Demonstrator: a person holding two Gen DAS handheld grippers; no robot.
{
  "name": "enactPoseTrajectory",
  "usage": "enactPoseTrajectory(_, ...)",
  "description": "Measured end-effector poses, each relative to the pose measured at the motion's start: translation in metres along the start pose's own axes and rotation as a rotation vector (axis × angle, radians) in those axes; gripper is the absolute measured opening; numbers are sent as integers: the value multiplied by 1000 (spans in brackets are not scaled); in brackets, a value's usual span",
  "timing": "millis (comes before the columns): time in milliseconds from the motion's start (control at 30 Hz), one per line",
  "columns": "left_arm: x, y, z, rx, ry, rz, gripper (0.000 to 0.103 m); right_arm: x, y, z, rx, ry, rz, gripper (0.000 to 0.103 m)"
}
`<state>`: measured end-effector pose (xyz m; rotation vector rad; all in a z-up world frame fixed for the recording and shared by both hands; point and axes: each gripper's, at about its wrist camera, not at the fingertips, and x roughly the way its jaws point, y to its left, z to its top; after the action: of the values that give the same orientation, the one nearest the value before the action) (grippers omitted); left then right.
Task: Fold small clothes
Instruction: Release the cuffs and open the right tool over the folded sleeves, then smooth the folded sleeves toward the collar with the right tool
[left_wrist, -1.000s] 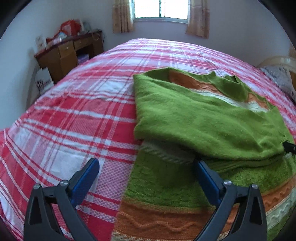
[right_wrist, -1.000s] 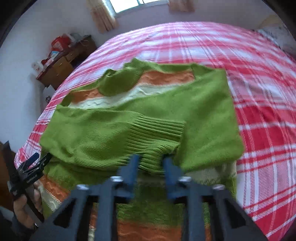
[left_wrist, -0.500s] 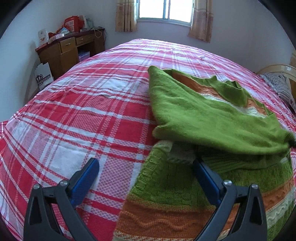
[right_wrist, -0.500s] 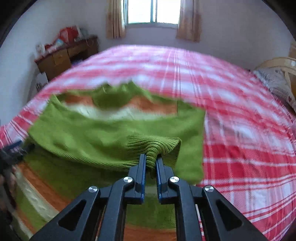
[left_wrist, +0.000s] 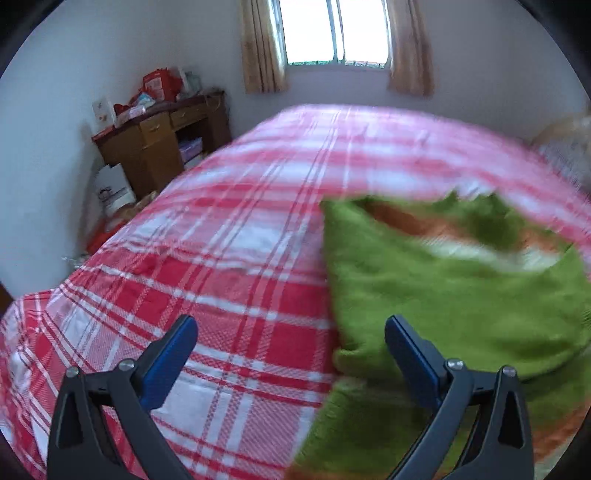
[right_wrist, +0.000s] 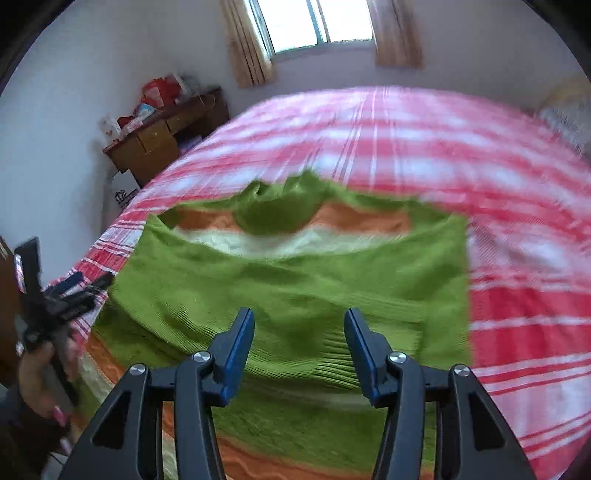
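A green sweater (right_wrist: 295, 288) with orange and white stripes lies on the red plaid bed (right_wrist: 517, 295), both sleeves folded across its body. The ribbed cuff (right_wrist: 369, 332) lies flat on top. My right gripper (right_wrist: 299, 325) is open and empty just above the cuff. In the left wrist view the sweater (left_wrist: 443, 295) lies to the right; my left gripper (left_wrist: 288, 328) is open and empty over the sweater's left edge and the bedspread (left_wrist: 203, 277). The left gripper also shows at the left of the right wrist view (right_wrist: 74, 291), held in a hand.
A wooden desk (left_wrist: 162, 140) with red bags on it stands by the wall at the far left, a white bag (left_wrist: 110, 188) leaning beside it. A curtained window (left_wrist: 336, 33) is behind the bed. A pillow (left_wrist: 565, 155) lies at the far right.
My right gripper has let go of the sleeve cuff and opened, and the cuff now lies on the sweater. My left gripper has lifted and drawn back to the left, still open.
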<state>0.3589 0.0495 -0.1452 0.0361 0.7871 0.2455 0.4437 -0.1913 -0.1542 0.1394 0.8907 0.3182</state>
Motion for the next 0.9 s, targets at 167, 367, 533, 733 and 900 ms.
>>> enactPoseTrajectory(167,21,15,-12,-24,108,-51,103,19,1,-33,-4,37,-87,52)
enactPoseTrajectory(367,25,27,-17,-66,126,-105,103,8,-1,-50,-26,-5,-96,52)
enactPoseTrajectory(533,23,24,-19,-90,124,-96,103,17,13,-42,9,-4,-130,70)
enactPoseTrajectory(733,22,25,-20,-95,118,-82,103,25,18,-43,-36,-11,-103,74)
enactPoseTrajectory(900,18,23,-21,-78,107,-84,103,23,12,-43,-7,-17,-61,74)
